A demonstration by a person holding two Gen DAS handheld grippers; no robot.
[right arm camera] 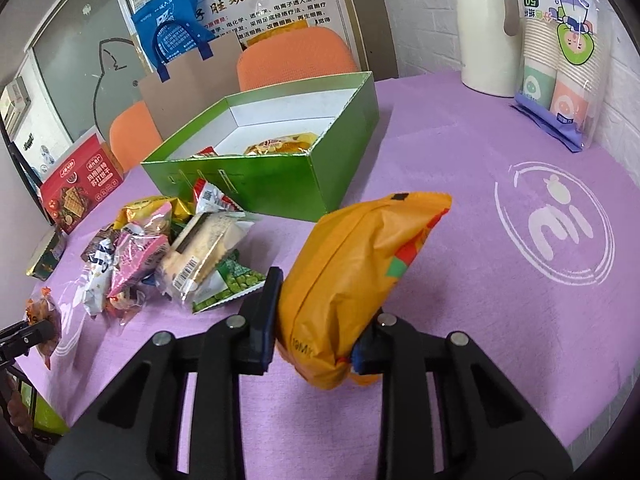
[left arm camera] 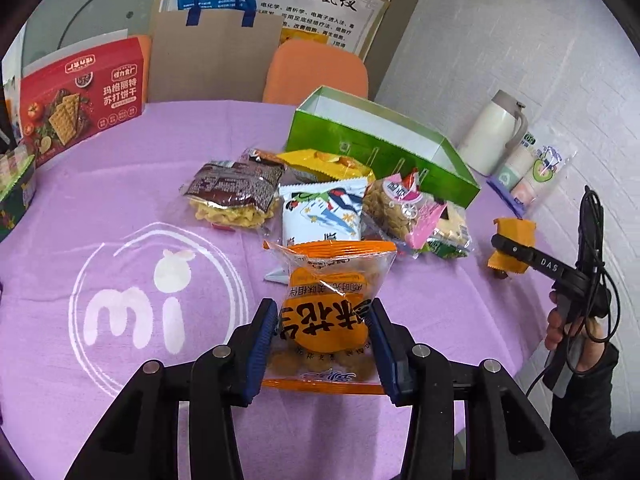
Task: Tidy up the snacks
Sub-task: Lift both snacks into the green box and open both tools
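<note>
Left gripper [left arm camera: 324, 344] fingers pinch an orange packet [left arm camera: 330, 300], long axis pointing away, above the cloth [left arm camera: 120, 184]. Right gripper [right arm camera: 316, 320] fingers clamp a yellow pouch [right arm camera: 360, 264], tilted up and right. Green box [right arm camera: 272, 184] holds a few packets; loose snacks [right arm camera: 168, 248] lie beside it.

The green box [right arm camera: 256, 176] stands open-topped, its white floor mostly bare. A snack pile [right arm camera: 168, 252] crowds its near wall. Purple worktop [right arm camera: 460, 152] right of the box lies open up to the thermos [right arm camera: 484, 28] and cup pack [right arm camera: 560, 64].

purple-clothed table [right arm camera: 460, 168]: green box [right arm camera: 280, 184], snack pile [right arm camera: 168, 252], maybe a flask [right arm camera: 486, 28].
</note>
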